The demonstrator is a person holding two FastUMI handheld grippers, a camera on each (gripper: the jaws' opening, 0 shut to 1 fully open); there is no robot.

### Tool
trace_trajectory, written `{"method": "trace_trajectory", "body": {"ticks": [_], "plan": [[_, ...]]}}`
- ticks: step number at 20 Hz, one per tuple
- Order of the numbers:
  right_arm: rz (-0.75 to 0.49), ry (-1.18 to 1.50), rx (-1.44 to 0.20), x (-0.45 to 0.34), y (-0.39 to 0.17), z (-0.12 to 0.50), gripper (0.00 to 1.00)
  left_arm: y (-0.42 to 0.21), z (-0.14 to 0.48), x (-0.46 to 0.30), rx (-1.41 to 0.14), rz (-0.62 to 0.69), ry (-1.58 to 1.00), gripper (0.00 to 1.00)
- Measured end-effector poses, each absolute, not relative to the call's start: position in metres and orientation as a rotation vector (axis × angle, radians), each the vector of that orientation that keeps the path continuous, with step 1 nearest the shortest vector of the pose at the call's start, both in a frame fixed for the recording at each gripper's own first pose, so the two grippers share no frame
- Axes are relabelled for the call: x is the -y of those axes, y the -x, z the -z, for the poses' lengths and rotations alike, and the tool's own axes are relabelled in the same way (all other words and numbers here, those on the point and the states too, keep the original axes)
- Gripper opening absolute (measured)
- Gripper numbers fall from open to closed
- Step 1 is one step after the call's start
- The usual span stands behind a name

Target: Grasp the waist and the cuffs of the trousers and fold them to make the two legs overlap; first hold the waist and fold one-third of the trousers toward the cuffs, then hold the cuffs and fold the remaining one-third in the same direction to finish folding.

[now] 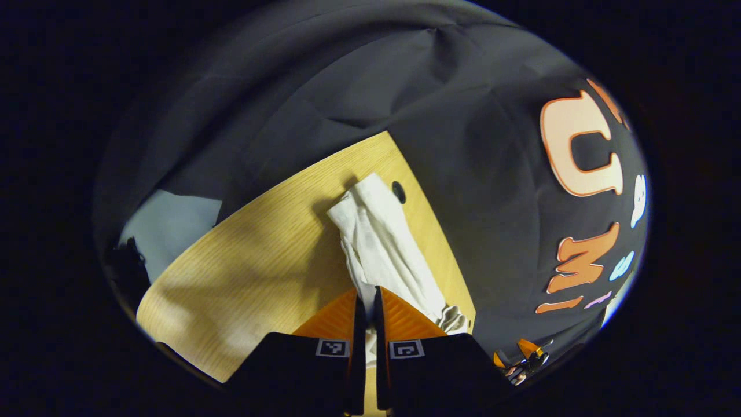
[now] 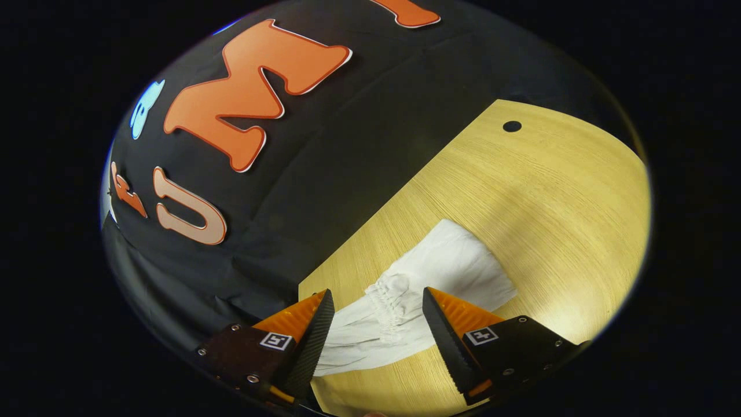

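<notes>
The left claw (image 1: 366,307) has its fingers pressed nearly together with white cloth of the trousers (image 1: 385,249) caught in the narrow gap between them, so it looks to be pinching one end of the garment; which end I cannot tell from the left gripper view. From that pinch the trousers run away as a long, narrow, rumpled strip across the wooden tabletop (image 1: 260,260), their far end lying just beside a small dark hole (image 1: 398,191) near the tabletop's edge. The right claw (image 2: 376,313) is spread wide, its fingers standing either side of the trousers' gathered elastic band (image 2: 391,301) without touching the cloth, and it appears to hover just above the trousers. Beyond the band the white fabric fans out flat on the tabletop, well short of the hole and close to the tabletop's edge, where the black cloth wall begins. The main risk, as I judge it, is a shallow or one-layer grab: if the right claw closes on only the top ply at the band, the lower layer would stay on the tabletop and the legs would not overlap cleanly. The left pinch looks thin, so a pull could slip the cloth free. Since the trousers lie near the tabletop's edge, an uneven lift by the two claws could drag one end over it or twist the strip.
</notes>
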State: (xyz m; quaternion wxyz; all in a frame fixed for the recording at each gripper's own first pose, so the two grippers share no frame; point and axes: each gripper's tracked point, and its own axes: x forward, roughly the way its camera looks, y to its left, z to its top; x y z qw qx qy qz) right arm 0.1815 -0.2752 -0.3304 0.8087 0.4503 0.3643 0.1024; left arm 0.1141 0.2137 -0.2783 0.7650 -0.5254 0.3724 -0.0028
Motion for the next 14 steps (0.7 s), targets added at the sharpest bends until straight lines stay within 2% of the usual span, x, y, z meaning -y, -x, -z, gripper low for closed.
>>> {"method": "trace_trajectory", "body": {"ticks": [7,10,11,14], "plan": [[-0.219,-0.983,-0.761,0.297,-0.165,0.327,0.93,-0.119,0.212,-0.174,-0.695,0.130,0.960,0.11],[-0.224,-0.996,-0.792,0.306,-0.161,0.335,0.93,-0.122,0.199,-0.145,-0.702,0.150,0.892,0.09],[-0.230,-1.002,-0.796,0.310,-0.159,0.336,0.93,-0.121,0.196,-0.135,-0.699,0.161,0.885,0.14],[-0.236,-1.003,-0.789,0.326,-0.159,0.341,0.93,-0.120,0.195,-0.114,-0.711,0.167,0.858,0.11]]}}
